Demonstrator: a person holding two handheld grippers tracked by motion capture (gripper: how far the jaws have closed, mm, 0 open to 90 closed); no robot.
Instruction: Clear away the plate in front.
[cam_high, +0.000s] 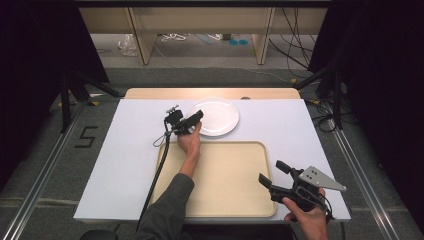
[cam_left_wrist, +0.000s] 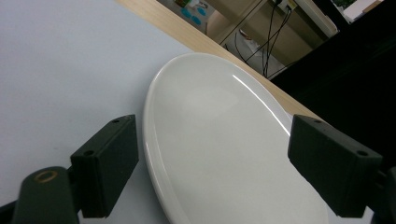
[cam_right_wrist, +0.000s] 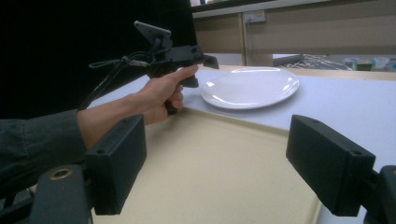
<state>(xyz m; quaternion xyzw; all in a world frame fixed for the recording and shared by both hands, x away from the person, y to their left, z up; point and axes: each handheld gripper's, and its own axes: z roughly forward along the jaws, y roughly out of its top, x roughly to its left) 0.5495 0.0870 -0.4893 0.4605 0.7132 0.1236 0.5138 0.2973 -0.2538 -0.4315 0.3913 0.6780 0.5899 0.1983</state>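
White table sheet: round white ceramic plate is straddled by wide-open left gripper; right gripper is held open.

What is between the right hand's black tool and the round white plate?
In the high view, the flat beige tray and a strip of white tabletop separate the right tool from the round white plate. The tray is bare.

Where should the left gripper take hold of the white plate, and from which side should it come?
The plate lies flat on the table, so only its thin raised rim offers a grip. The near left edge probably suits best: the left gripper already faces it with jaws open. Come in low from that side, one jaw under the rim and one over it.
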